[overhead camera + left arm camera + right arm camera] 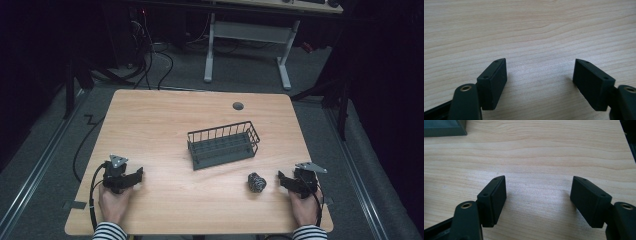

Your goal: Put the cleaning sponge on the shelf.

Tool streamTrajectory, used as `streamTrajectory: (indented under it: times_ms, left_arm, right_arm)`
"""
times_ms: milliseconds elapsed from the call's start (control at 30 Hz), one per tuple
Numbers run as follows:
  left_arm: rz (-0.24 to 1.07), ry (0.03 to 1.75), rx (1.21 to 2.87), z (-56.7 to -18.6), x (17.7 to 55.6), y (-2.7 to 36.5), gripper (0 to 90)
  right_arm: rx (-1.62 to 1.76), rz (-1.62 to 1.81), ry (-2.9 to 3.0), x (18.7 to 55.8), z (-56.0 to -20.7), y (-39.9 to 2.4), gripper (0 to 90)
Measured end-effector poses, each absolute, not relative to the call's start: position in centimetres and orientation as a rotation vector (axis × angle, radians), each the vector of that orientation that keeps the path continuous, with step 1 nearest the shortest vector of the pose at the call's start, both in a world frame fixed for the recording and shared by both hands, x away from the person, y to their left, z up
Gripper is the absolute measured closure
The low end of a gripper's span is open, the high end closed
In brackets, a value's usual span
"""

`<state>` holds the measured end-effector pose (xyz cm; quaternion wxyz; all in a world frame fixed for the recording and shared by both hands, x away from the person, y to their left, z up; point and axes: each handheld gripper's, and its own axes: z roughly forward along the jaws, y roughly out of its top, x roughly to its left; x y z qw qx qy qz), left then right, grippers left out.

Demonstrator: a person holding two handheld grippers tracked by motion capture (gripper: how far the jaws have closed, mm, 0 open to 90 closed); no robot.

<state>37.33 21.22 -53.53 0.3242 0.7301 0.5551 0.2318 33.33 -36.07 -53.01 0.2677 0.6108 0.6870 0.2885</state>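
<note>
Both grippers rest low on the light wooden bench (pixel 165 115), one at each near corner. The left gripper (pixel 139 174) has its jaws spread wide with only bare wood between them; the right gripper (pixel 280 177) is likewise spread and empty. Just beside the right gripper lies a small dark speckled lump (pixel 257 182), possibly a scrubber or crumpled ball. The dark grey wire basket (pixel 223 145) stands mid-bench, probably its destination.
</note>
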Motion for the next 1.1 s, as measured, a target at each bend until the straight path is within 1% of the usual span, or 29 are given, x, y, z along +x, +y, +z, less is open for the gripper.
streamTrajectory:
  times_ms: [267, 367, 533, 1100]
  left_arm:
    - [0.624, 1.444, 1.911, -53.7, 37.2, 21.3, 27.0]
    - [0.629, 1.446, 1.911, -53.7, 37.1, 21.2, 26.9]
    - [0.626, 1.445, 1.91, -53.7, 37.1, 21.2, 26.8]
    - [0.624, 1.445, 1.911, -53.7, 37.0, 21.2, 26.3]
  right_arm:
    - [1.647, 0.776, 1.853, 33.4, -53.0, -36.1, 29.2]
    - [1.644, 0.783, 1.871, 33.5, -52.9, -36.3, 30.9]
    - [1.663, 0.806, 1.878, 33.5, -52.8, -36.4, 29.9]
    - [1.523, 0.988, 1.969, 30.2, -50.9, -34.8, 28.0]
